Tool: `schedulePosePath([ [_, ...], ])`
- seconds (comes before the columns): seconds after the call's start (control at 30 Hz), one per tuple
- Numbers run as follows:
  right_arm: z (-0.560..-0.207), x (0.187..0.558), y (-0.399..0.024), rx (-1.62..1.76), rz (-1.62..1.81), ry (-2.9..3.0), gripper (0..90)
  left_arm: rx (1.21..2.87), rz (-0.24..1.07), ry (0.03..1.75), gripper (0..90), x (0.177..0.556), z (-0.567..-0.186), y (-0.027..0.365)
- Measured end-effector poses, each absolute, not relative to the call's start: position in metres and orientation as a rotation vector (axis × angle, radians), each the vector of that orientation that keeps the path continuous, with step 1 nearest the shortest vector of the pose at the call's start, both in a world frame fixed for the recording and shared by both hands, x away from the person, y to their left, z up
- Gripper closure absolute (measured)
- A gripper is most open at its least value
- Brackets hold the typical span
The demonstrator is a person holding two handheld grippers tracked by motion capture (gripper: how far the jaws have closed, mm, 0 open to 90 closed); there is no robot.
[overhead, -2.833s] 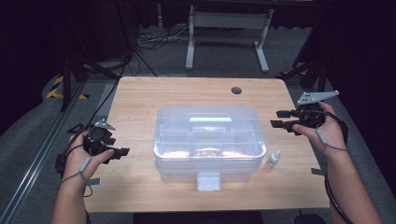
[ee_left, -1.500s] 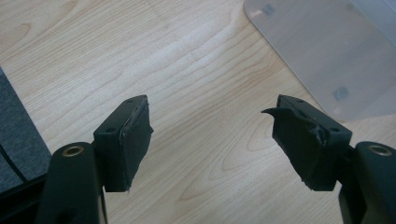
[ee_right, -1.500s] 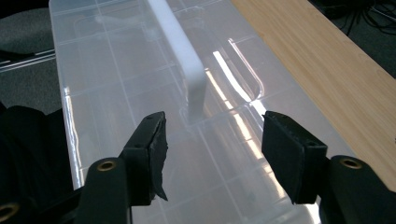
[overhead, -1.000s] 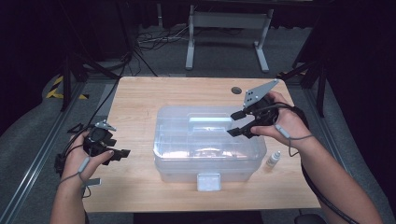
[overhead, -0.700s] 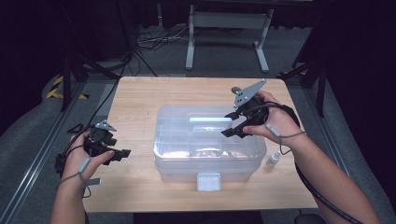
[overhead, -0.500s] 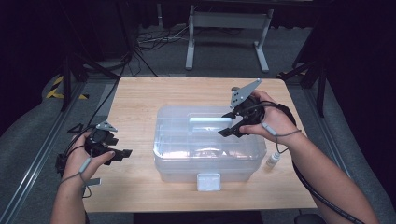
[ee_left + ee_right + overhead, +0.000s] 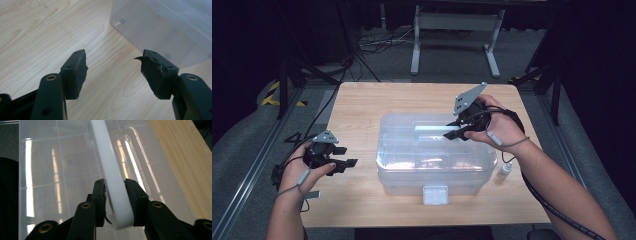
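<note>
Nearest, at the surface's front edge, a clear lidded plastic storage box [image 7: 435, 155] sits mid-surface, its pale latch tab facing the person. Its white bar handle [image 7: 113, 177] lies along the translucent, ribbed lid, and the right gripper [image 7: 458, 131] has just been closing its jaws, which now clamp that handle's end. Off the box's left side, the left gripper [image 7: 343, 156] stands with jaws wide and nothing between them, having narrowed slightly. A small white dropper bottle [image 7: 505, 170] stands by the box's right front corner. Beyond the light wooden surface [image 7: 362, 107], grey floor, cables and a metal stand sit in a dark room.
</note>
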State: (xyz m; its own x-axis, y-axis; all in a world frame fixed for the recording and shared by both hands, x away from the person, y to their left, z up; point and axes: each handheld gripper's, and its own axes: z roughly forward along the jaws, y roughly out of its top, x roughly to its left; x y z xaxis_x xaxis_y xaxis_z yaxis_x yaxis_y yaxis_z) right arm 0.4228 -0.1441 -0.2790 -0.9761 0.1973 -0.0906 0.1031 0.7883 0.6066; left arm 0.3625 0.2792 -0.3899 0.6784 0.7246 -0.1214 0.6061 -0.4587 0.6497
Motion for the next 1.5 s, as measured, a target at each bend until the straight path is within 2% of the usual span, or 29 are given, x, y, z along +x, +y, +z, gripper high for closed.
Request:
schedulePosePath([
  [0.17,-0.278,0.423,-0.144,0.23,0.933,2.826,73.3,2.159,0.227,0.999,38.8,0.361,-0.387,0.28],
  [0.33,-0.276,0.423,-0.142,0.217,0.917,2.831,73.5,2.153,0.319,0.966,37.1,0.36,-0.383,0.283],
  [0.43,-0.273,0.423,-0.142,0.213,0.903,2.836,73.5,2.139,0.285,0.991,37.9,0.359,-0.382,0.282],
  [0.9,-0.264,0.433,-0.14,0.206,0.886,2.85,73.4,2.138,0.362,1.031,37.0,0.353,-0.37,0.283],
  [1.5,-0.25,0.464,-0.143,0.239,0.937,2.875,72.3,2.111,0.323,1.036,37.3,0.334,-0.364,0.282],
])
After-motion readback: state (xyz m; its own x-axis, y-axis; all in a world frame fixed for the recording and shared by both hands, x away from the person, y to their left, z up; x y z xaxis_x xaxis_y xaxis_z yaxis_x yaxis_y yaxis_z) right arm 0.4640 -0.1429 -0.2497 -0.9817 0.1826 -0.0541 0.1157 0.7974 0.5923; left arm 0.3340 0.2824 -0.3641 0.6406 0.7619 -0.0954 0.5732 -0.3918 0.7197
